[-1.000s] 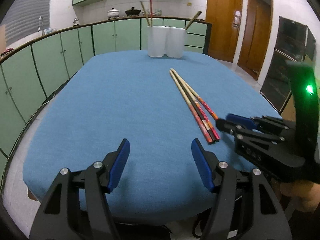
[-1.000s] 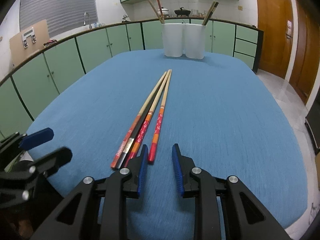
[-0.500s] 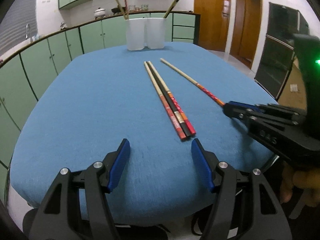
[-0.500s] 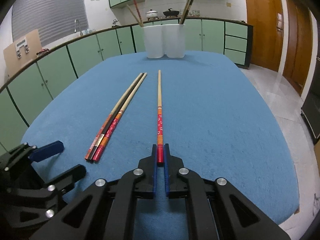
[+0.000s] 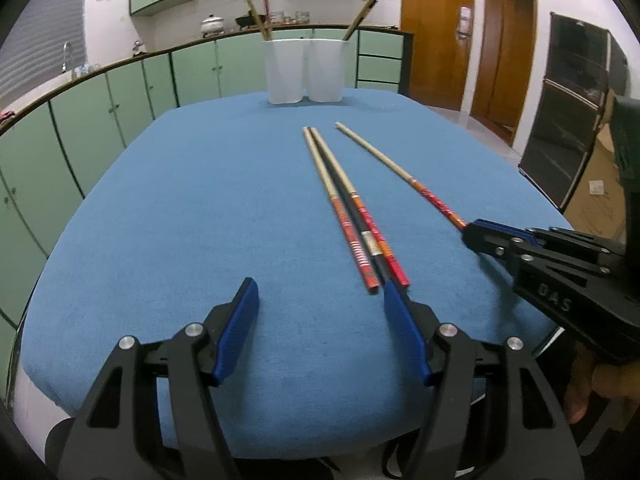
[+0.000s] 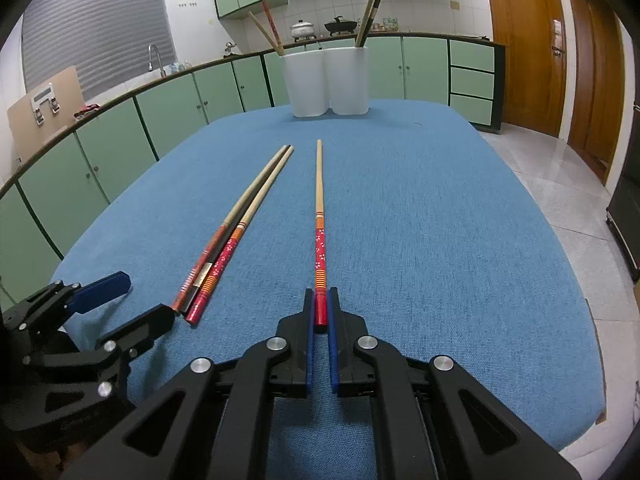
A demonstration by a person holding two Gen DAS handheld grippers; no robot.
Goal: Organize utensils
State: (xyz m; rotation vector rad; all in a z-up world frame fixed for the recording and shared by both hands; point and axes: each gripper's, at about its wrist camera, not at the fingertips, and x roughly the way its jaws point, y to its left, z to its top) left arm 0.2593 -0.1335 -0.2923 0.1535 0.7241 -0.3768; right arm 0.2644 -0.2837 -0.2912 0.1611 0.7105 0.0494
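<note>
While right gripper clamps it | slim glossy red-ended chopstick | woven blue cloth

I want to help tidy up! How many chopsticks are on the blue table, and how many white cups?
Chopsticks: 4 (three side by side, a fourth chopstick pinched in the right gripper)
White cups: 2
Total: 6

R tool closed on chopstick, pulled it aside.

One red-ended chopstick lies apart from three bundled chopsticks, perhaps touching
</note>
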